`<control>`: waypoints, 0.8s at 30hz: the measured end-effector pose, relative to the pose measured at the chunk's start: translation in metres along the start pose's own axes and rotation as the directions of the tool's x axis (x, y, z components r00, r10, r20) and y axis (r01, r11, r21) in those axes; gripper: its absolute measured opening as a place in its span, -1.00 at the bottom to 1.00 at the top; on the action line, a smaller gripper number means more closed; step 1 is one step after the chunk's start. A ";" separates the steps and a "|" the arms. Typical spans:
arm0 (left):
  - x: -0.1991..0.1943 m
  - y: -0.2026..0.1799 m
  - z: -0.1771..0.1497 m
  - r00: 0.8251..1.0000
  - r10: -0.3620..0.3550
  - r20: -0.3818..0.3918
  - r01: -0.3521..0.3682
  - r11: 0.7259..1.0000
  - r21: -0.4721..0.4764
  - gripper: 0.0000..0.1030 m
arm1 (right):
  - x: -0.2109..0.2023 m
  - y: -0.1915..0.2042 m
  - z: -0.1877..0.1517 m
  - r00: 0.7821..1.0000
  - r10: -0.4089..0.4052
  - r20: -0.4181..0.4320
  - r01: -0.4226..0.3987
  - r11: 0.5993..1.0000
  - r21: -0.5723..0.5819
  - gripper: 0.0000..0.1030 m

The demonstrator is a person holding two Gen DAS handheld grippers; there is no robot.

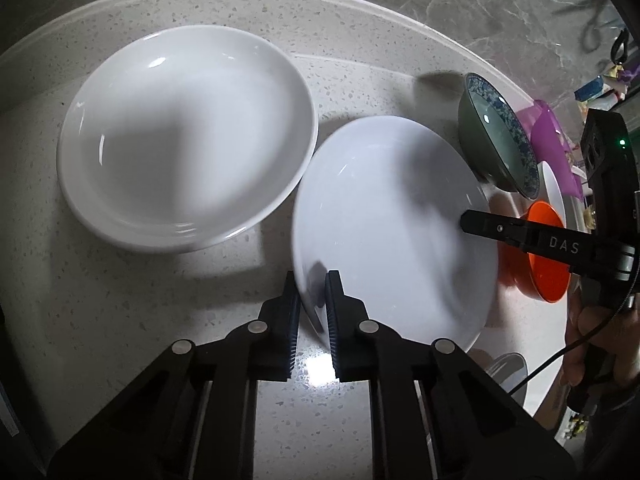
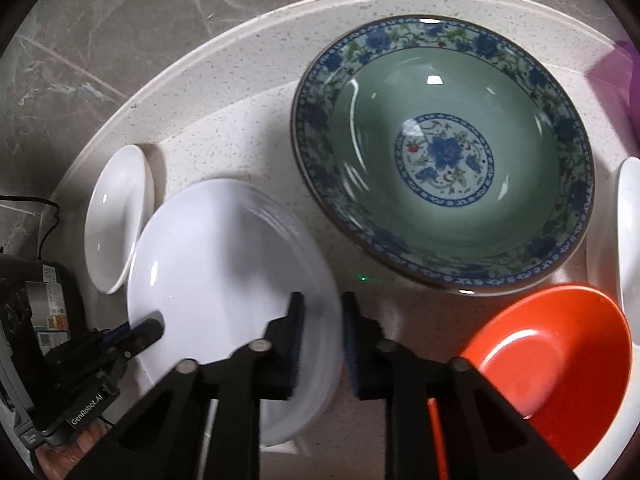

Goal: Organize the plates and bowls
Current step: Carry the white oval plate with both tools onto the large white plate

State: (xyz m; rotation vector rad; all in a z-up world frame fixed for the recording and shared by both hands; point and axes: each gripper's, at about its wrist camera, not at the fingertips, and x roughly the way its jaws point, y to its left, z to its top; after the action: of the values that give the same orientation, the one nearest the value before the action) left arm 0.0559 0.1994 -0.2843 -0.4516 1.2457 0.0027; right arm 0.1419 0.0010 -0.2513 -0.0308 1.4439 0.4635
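My left gripper (image 1: 313, 300) is shut on the near rim of a white plate (image 1: 384, 232), which is tilted and lifted off the counter. My right gripper (image 2: 322, 312) pinches the opposite rim of the same white plate (image 2: 224, 280); its fingers (image 1: 480, 224) show at the plate's right edge in the left wrist view. A second white plate (image 1: 184, 136) rests flat on the counter to the left. A green bowl with a blue floral rim (image 2: 440, 152) sits beyond the right gripper. An orange bowl (image 2: 552, 364) sits at the lower right.
The dishes stand on a speckled round counter (image 1: 120, 300) beside a grey marble wall. A purple container (image 1: 556, 148) and a white dish (image 2: 628, 232) are at the far right. A small white dish (image 2: 116, 216) leans at the left.
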 end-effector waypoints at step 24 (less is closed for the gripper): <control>-0.019 -0.008 -0.013 0.998 0.022 0.057 -0.024 0.999 0.022 -0.79 | -0.031 -0.010 -0.014 0.998 0.038 0.054 -0.037 0.999 -0.019 -0.72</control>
State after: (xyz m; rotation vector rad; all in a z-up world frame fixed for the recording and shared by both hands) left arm 0.0400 0.1930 -0.2674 -0.4149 1.1937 0.0209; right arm 0.1303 -0.0215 -0.2262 -0.0055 1.3891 0.5039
